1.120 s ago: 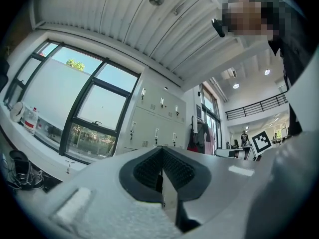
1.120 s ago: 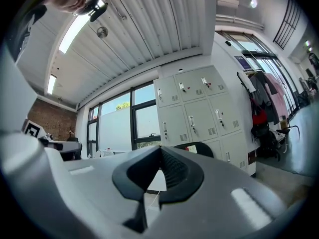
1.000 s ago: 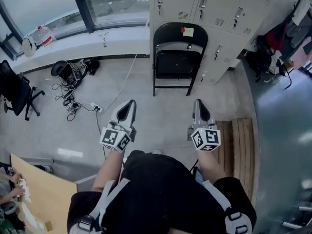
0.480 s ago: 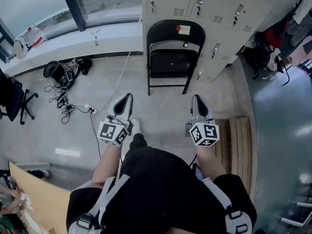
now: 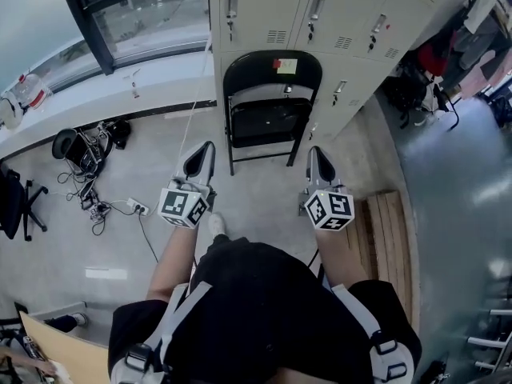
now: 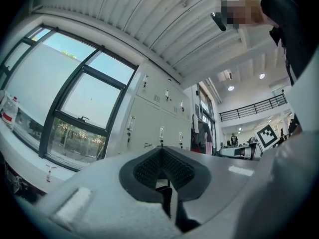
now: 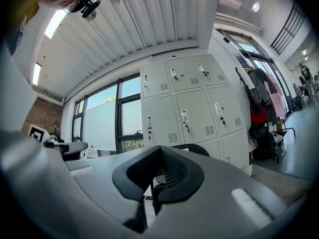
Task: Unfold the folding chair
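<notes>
**Folded chair ahead, both grippers shut and empty**

One black folding chair (image 5: 272, 110) stands folded flat against the grey lockers (image 5: 256, 10), with a red and a yellow sticker (image 5: 282, 65) on its backrest. In the right gripper view only the curve of its back peeks over the gripper's body. In the left gripper view that gripper's own bulk hides it almost entirely.

Two grippers are side by side, both short of the chair and touching nothing. The left gripper (image 5: 202, 157) has its jaws pressed together with nothing between them, and the right gripper (image 5: 318, 160) is likewise closed on nothing.

The lockers are cut off at the top edge. One white shoe (image 5: 216, 223) shows, while the other is hidden beneath the person. A slatted wooden board (image 5: 390, 222) lies to the right and a cable tangle (image 5: 88, 190) to the left.
</notes>
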### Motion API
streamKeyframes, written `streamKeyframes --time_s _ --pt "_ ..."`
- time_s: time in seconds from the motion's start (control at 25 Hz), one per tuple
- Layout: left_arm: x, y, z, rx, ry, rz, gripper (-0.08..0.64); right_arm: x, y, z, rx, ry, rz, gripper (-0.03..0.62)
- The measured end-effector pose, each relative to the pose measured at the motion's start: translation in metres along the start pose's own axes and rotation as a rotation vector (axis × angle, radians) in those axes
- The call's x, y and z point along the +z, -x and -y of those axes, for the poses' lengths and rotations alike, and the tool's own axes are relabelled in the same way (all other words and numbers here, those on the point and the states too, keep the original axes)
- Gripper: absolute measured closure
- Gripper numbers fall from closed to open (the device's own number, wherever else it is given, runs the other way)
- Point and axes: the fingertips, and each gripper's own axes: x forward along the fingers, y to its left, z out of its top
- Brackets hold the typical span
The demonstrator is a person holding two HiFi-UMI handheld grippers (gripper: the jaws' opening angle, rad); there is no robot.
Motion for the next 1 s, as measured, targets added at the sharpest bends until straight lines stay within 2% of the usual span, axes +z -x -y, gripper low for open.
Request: streamKeyframes --time_s 0.28,0.68,1.0 --pt "-0.003 -0.05 -0.043 -0.058 0.006 -0.021 0.561 0.001 -0.05 0.009 -0.079 -0.051 -0.012 0.586" --pt "-0.024 -0.103 -0.108 -0.131 0.012 -0.081 0.561 -0.023 -0.122 0.006 -0.186 -0.151 -0.034 0.586" --pt "-0.052 -0.131 -0.145 -0.183 0.048 -0.125 0.561 -0.047 -0.157 0.008 -0.256 -0.082 -0.105 0.586"
